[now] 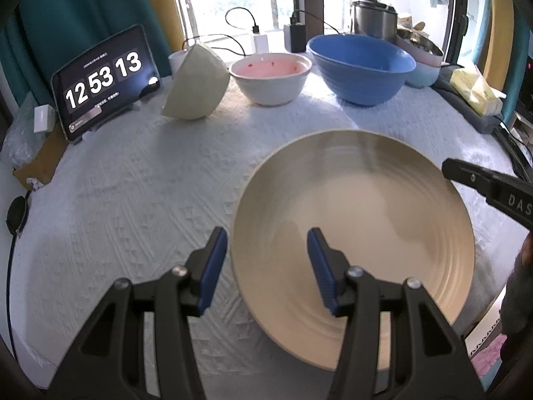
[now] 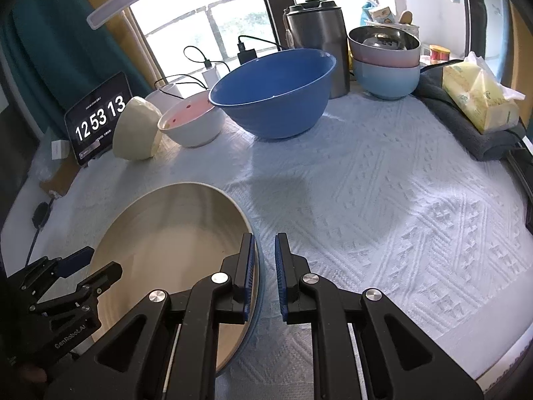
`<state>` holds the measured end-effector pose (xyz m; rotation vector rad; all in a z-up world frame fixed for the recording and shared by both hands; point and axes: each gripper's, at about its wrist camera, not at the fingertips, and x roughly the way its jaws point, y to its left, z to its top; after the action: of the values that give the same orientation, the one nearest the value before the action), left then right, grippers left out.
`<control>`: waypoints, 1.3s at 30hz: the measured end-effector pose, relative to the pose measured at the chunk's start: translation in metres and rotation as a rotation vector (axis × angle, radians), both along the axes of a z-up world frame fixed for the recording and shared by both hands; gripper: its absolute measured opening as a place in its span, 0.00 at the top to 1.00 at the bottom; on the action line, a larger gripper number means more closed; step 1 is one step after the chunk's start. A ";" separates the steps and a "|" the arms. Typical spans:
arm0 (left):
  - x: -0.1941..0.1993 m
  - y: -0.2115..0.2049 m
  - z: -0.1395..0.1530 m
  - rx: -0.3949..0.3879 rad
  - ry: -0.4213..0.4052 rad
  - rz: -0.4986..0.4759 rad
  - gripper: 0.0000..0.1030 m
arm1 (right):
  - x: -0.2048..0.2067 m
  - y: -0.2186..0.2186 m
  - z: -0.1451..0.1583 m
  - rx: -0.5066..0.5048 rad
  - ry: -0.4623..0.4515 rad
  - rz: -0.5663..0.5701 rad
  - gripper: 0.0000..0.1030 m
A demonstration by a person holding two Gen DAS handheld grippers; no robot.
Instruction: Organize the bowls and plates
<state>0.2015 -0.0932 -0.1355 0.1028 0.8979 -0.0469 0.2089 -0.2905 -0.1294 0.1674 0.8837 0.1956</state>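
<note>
Beige plate (image 1: 353, 233): big and round, near the front edge of the table, nothing in it.
Left gripper (image 1: 266, 266): jaws released, one blue pad on each side of the plate's left rim, not pressing it.
Right gripper (image 2: 265, 273): clenched tight on the plate's right rim, which sits between its blue pads.
Blue bowl (image 2: 273, 93): biggest bowl, near the back edge of the table, nothing in it.
White bowl (image 1: 271, 78): pink inside with small dark dots, just left of the blue bowl.
Cream bowl (image 1: 196, 83): tipped on its side, just left of the white bowl.
Stacked bowls (image 2: 386, 63): at the back right; light blue at the bottom, pink above, a shiny metal one on top with something metal in it, too small to tell what.
Metal pot (image 2: 316, 43): tall with a dark lid, behind the blue bowl.
Tissue pack (image 2: 479, 96): yellow, on a grey towel (image 2: 466, 126) at the right edge.
Tablet (image 1: 103, 80): at the back left corner, showing a clock.
Tablecloth (image 2: 383, 206): white with bumpy patterns, covering the table.
Window (image 1: 240, 0): bright, behind the table, with teal curtains (image 1: 76, 16) to the left.
</note>
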 end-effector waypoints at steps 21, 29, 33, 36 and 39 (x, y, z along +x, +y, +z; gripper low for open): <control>0.011 0.026 -0.006 -0.121 0.042 0.071 0.30 | -0.003 -0.009 0.000 0.042 -0.018 -0.019 0.43; 0.016 0.018 -0.021 -0.109 0.094 0.057 0.30 | 0.001 -0.008 -0.012 0.067 0.022 -0.002 0.43; 0.016 0.015 -0.021 -0.111 0.088 0.048 0.30 | 0.003 -0.006 -0.019 0.082 0.047 0.007 0.43; 0.017 0.016 -0.024 -0.137 0.091 0.046 0.30 | 0.005 -0.006 -0.026 0.095 0.071 0.010 0.43; 0.017 0.018 -0.025 -0.165 0.092 0.051 0.30 | 0.005 -0.005 -0.032 0.107 0.091 0.015 0.43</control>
<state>0.2189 -0.0750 -0.1607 -0.0766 0.9849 -0.0791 0.2142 -0.2954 -0.1611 0.2708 0.9660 0.2509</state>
